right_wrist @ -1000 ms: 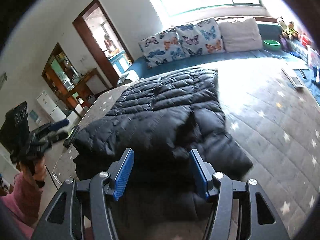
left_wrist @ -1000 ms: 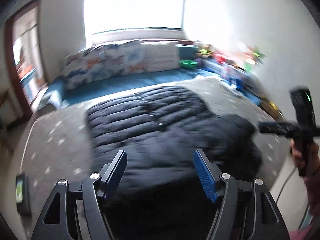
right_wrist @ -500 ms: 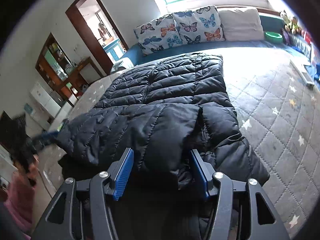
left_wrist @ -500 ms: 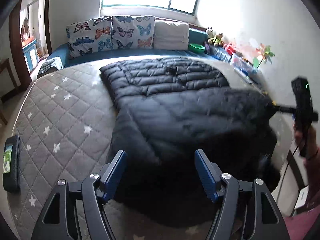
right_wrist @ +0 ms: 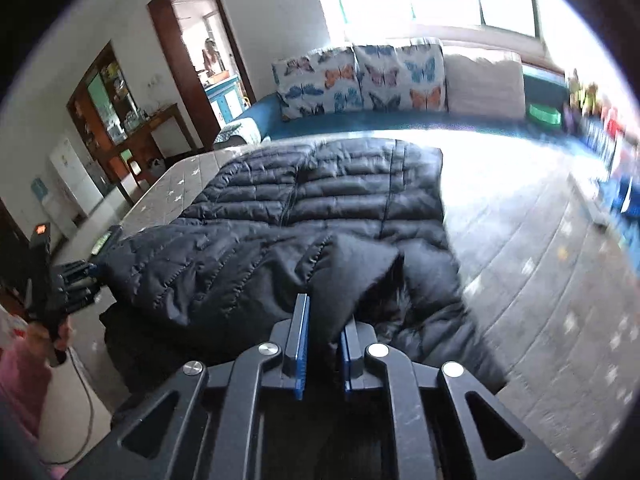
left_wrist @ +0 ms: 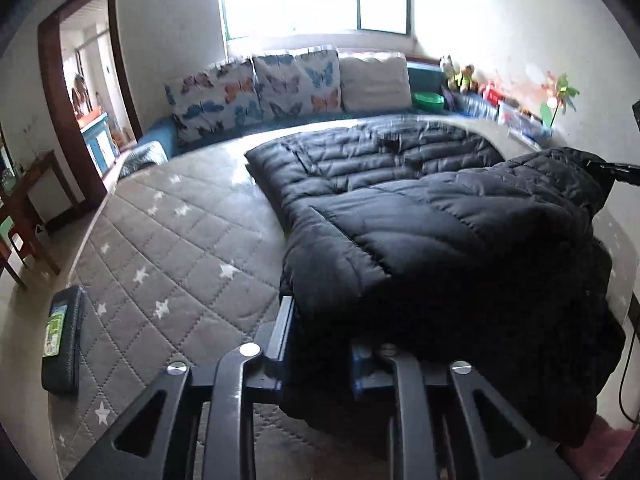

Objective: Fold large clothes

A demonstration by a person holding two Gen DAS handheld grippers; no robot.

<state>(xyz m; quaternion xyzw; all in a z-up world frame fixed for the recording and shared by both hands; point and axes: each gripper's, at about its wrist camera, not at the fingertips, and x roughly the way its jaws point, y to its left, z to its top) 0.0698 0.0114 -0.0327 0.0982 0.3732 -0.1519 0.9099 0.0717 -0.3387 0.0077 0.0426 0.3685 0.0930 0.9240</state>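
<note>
A large black quilted jacket (left_wrist: pixel 420 220) (right_wrist: pixel 320 200) lies across a bed with a grey star-patterned cover (left_wrist: pixel 180 260) (right_wrist: pixel 540 260). Its near part is bunched and raised above the flat far part. My left gripper (left_wrist: pixel 322 332) is at the jacket's near left edge. Its jaws are closing, and thick fabric fills the gap and hides the right pad. My right gripper (right_wrist: pixel 324 316) is shut on a dark fold at the near right corner. Each gripper also shows in the other's view: the left gripper (right_wrist: pixel 76 276) and the right gripper (left_wrist: pixel 616 170), both at the jacket's edge.
Butterfly pillows (left_wrist: pixel 256 88) (right_wrist: pixel 360 80) and a plain one line the far side. A green bowl (left_wrist: pixel 428 100) and toys run along the right wall. A dark flat device (left_wrist: pixel 62 340) lies by the bed's left edge. A doorway (left_wrist: pixel 80 92) and wooden furniture (left_wrist: pixel 24 208) stand at the left.
Both grippers went from wide open to closed on the jacket's near edge. The left one came down to the fabric. The near part of the jacket now stands raised between them.
</note>
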